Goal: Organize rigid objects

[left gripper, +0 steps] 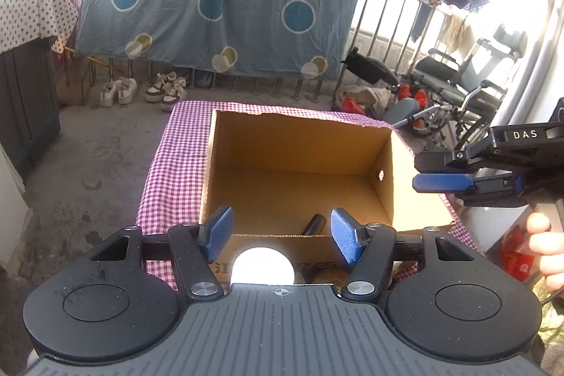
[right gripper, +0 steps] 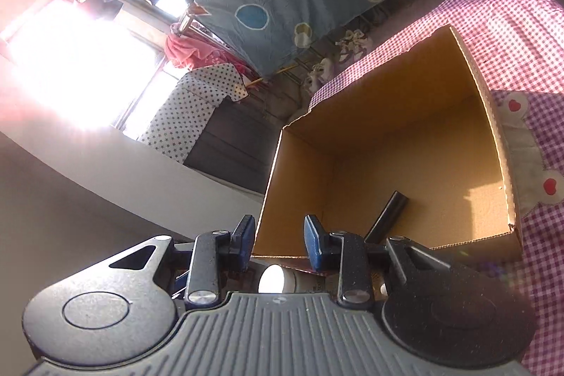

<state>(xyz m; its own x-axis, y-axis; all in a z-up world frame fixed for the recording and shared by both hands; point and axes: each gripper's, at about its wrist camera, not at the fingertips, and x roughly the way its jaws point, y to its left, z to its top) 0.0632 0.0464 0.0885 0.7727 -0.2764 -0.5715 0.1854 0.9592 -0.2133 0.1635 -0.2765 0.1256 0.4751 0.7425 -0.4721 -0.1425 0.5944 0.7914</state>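
An open cardboard box (left gripper: 299, 147) stands on a table with a pink checked cloth (left gripper: 165, 164). A black cylinder (left gripper: 314, 223) lies inside it near the front wall; it also shows in the right wrist view (right gripper: 387, 215). My left gripper (left gripper: 281, 233) is open and empty, just in front of the box's near wall. A white round object (left gripper: 262, 265) sits below it outside the box, overexposed. My right gripper (right gripper: 279, 240) is open and empty, tilted, at the box's corner; in the left wrist view it (left gripper: 442, 173) hovers by the box's right wall. The white object also shows below it (right gripper: 273, 278).
A blue patterned sheet (left gripper: 211, 6) hangs on a railing behind the table. Shoes (left gripper: 141, 90) lie on the concrete floor. A wheelchair (left gripper: 458, 87) stands at the right. A dark cabinet with a star cloth (left gripper: 28, 76) is at the left.
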